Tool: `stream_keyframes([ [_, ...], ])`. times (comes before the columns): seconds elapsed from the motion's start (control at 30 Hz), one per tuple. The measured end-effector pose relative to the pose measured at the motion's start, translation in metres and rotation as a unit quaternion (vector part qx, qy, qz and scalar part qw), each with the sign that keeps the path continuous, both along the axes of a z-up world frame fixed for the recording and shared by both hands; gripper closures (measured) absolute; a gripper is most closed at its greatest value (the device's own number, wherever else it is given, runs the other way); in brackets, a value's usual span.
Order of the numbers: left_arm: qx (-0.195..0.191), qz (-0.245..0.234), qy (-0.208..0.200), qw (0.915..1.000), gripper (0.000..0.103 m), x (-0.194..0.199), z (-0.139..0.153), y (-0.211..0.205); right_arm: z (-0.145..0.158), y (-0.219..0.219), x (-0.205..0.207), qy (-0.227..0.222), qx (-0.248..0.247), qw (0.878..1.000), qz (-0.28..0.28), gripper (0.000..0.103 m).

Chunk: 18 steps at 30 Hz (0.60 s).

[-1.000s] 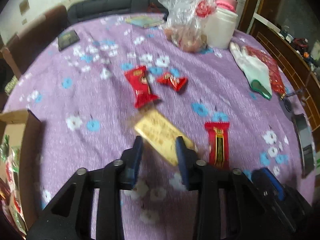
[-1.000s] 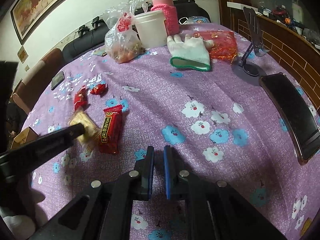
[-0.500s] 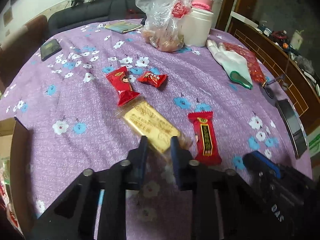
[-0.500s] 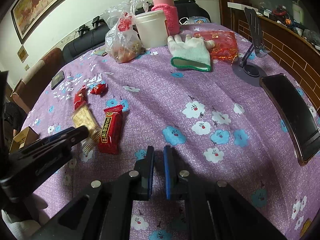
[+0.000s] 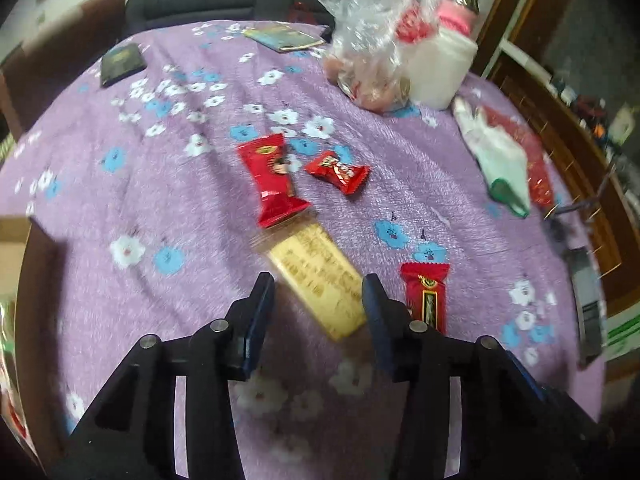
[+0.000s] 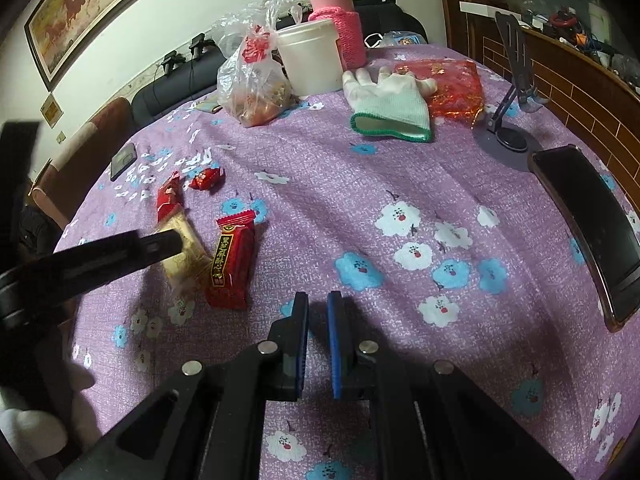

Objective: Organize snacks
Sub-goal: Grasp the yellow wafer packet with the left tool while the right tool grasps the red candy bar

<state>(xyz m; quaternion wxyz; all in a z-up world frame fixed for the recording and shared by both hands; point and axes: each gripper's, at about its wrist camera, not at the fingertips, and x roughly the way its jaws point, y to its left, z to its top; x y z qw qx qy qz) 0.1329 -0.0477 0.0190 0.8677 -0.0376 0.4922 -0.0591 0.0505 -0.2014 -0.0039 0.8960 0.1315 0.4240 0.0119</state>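
Observation:
On the purple flowered tablecloth point(image 5: 160, 184) lies a yellow snack pack point(image 5: 320, 280), seen also in the right wrist view point(image 6: 184, 252). My left gripper point(image 5: 318, 284) straddles its near end. Its jaws are opening, with a gap between the left pad and the pack. A red bar point(image 5: 426, 296) lies just right of it. A long red pack point(image 5: 274, 178) and a small red candy point(image 5: 338, 170) sit farther back. My right gripper point(image 6: 318, 300) hovers shut over bare cloth with nothing in it, to the right of the red bar point(image 6: 232, 264).
An open cardboard box point(image 5: 12, 240) sits at the left edge. At the back stand a plastic bag point(image 5: 368, 48), a white tub point(image 5: 440, 68) and a pink flask point(image 6: 344, 28). A glove point(image 6: 392, 112), a phone stand point(image 6: 508, 136) and a phone point(image 6: 592, 224) lie right.
The left jaws stood nearly together half a second ago and have spread apart around the yellow pack's near end. The right gripper has not moved.

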Motion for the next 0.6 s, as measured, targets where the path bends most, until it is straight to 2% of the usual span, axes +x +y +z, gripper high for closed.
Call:
stream_keyframes([
  [0.07,0.021,-0.001,-0.013,0.9997,0.045,0.001,-0.001,-0.007,0.000,-0.001,0.000,0.000,0.002,1.000,0.000,0.092],
  [0.2,0.063,-0.040,-0.036,0.9966,0.046,-0.003,-0.008,-0.021,0.000,-0.001,0.000,0.000,-0.001,1.000,0.001,0.092],
  [0.23,0.057,-0.050,-0.044,0.9962,0.052,-0.007,-0.008,-0.019,0.000,0.000,0.000,0.000,-0.001,1.000,0.002,0.092],
  [0.27,0.051,-0.053,-0.046,0.9963,0.062,-0.009,-0.007,-0.017,0.000,0.000,0.000,0.000,0.002,1.000,0.004,0.092],
  [0.33,0.030,-0.058,-0.042,0.9969,0.070,-0.011,-0.006,-0.007,0.000,-0.001,0.000,0.000,0.006,1.000,0.005,0.092],
  [0.6,-0.020,-0.053,-0.048,0.9972,0.071,-0.042,0.006,0.024,0.009,-0.002,-0.007,-0.029,0.041,0.999,0.022,0.092],
])
